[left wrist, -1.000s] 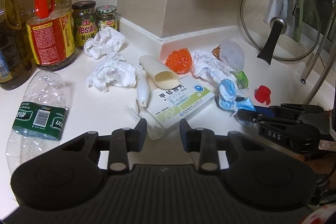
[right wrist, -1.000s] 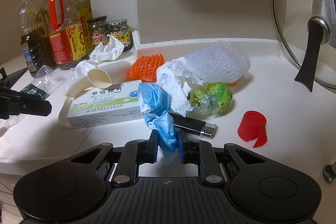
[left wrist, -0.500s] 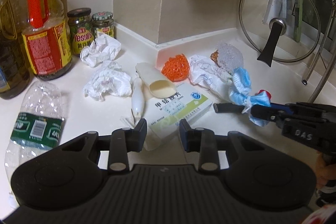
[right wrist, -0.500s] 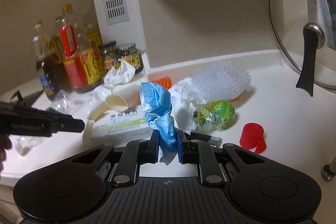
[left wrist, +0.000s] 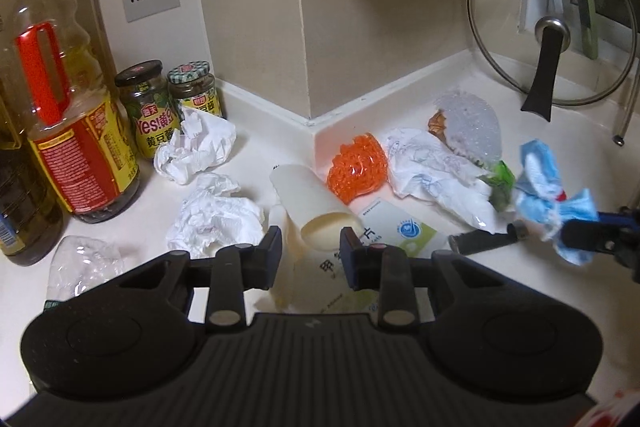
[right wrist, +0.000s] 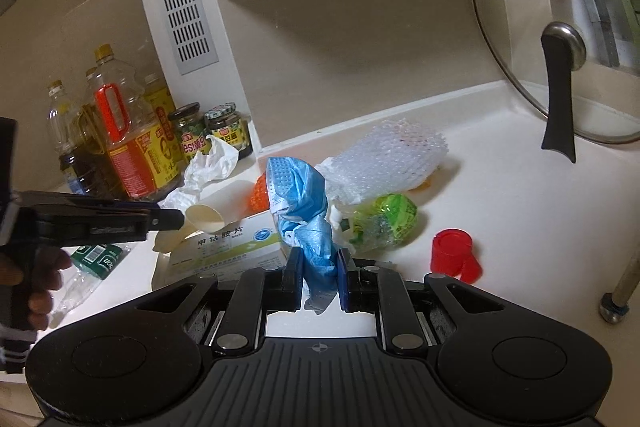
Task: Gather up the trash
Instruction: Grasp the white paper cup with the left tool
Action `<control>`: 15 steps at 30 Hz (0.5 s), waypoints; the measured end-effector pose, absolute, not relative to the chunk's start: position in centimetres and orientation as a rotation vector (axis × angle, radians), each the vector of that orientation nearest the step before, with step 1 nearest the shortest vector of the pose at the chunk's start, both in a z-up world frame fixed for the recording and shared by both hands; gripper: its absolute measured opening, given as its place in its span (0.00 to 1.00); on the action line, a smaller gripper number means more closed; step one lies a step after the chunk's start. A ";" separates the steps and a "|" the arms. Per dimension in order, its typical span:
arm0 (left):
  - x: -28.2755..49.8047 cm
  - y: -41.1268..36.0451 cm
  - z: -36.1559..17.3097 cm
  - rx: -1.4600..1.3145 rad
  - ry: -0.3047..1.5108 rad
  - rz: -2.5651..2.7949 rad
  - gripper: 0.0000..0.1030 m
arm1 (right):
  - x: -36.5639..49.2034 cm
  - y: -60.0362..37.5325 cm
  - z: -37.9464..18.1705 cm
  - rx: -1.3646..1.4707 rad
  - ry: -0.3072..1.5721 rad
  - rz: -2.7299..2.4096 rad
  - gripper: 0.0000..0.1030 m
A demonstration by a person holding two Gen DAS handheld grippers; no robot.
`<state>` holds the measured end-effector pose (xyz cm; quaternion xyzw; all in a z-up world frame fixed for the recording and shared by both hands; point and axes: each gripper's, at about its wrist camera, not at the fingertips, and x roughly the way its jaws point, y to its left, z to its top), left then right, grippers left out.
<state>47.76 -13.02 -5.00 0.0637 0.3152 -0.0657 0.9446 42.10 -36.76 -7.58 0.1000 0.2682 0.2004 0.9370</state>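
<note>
Trash lies scattered on the white surface [left wrist: 400,131]; one piece — a crumpled blue face mask [right wrist: 308,211] — is clamped between the closed fingers of the right gripper [right wrist: 319,277] and held clear of the surface. Step in hand: carry-off of the mask. No bin in view, so drop point cannot be told. Left gripper [left wrist: 310,253]: fingers part-open, just been closing a little, nothing pinched; a paper cup [left wrist: 310,207] lying on its side sits just ahead, resting on a medicine box [left wrist: 394,231]. Next, probably: advance left fingers either side of the cup, then close gently — thin wall, crushes easily.
</note>
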 end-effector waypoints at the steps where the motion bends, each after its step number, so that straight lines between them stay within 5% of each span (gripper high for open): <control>1: 48.1 -13.2 -5.2 0.138 0.645 -0.131 0.25 | 42.1 -36.9 -7.6 0.207 0.549 0.407 0.17; 12: 50.8 -14.0 -6.8 0.175 0.676 -0.111 0.19 | 42.3 -38.4 -8.2 0.236 0.563 0.373 0.17; 15: 51.0 -14.0 -7.1 0.182 0.675 -0.105 0.11 | 42.4 -38.5 -8.4 0.243 0.568 0.366 0.17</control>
